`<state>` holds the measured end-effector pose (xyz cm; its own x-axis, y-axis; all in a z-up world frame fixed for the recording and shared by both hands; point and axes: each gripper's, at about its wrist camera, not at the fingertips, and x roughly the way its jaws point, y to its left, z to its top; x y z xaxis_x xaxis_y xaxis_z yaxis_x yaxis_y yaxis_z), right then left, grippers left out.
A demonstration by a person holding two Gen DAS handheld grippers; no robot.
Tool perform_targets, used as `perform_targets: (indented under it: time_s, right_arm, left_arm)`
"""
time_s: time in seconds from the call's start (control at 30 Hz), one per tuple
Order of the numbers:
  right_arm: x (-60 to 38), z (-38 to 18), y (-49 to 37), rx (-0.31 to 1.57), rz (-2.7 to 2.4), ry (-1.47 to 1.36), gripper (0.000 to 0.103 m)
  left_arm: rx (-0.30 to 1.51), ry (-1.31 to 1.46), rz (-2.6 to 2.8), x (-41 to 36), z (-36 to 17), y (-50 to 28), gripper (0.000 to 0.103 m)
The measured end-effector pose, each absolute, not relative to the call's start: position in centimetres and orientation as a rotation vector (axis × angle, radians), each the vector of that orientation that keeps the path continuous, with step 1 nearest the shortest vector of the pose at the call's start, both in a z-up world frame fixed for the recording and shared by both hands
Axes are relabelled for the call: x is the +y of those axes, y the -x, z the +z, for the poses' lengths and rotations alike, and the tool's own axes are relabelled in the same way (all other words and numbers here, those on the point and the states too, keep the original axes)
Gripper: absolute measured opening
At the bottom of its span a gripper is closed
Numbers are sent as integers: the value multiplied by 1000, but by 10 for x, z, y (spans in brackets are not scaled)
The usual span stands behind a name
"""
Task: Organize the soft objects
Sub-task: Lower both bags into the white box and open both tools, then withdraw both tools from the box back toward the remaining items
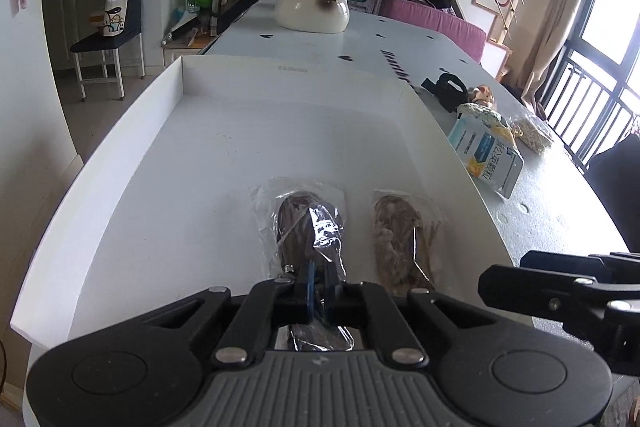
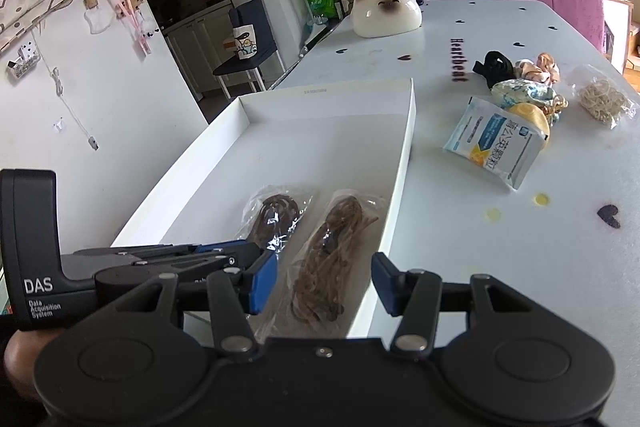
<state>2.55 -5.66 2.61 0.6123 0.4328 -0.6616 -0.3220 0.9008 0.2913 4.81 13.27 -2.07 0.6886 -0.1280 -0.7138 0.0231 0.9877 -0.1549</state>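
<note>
done: two bagged hair bundles are laid inside white tray (image 2: 404, 147), dark bundle (image 2: 276, 213) beside light bundle (image 2: 328, 259).
left claw (image 1: 318, 291): clamped on dark bundle's bag, not yet let go.
right claw (image 2: 324, 285): spread apart, held over light bundle, nothing gripped.
left: blue sachet (image 2: 496, 147), scrunchies (image 2: 524, 95), bagged bands (image 2: 602, 99), lying right of tray on table (image 2: 520, 247).
writing: "Heartbeat" on table; "P0IZON" plate behind; "DAS Data Acquisition System" on left device.
</note>
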Motion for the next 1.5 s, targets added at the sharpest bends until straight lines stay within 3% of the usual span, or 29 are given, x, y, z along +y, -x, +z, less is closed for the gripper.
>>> perform_targets:
  time_s: [0.1,0.23,0.4,0.67,0.87,0.93,1.03,1.5]
  right_arm:
    - [-58,26,-27,802,438,-149,53]
    - [-59,26,-27,795,435,-146,53]
    - [-59,28,-25,786,430,-135,54]
    - [-63,31,-21,760,403,-108,71]
    - [-70,33,-18,748,380,-105,86]
    - [-73,34,-17,745,376,-117,97]
    - [-74,35,-15,734,364,-111,103]
    - [-83,39,-13,697,320,-37,103]
  left_arm:
    - [807,139,-82,133,-16,-47,6]
    - [785,120,-75,133,-3,-44,26]
    - [768,92,-57,131,8,-38,41]
    - [751,93,-28,137,17,-29,78]
    - [744,101,-2,145,22,-22,96]
    - [744,97,10,147,23,-20,99]
    - [746,92,21,149,25,-17,103]
    - [767,95,38,147,30,-8,103]
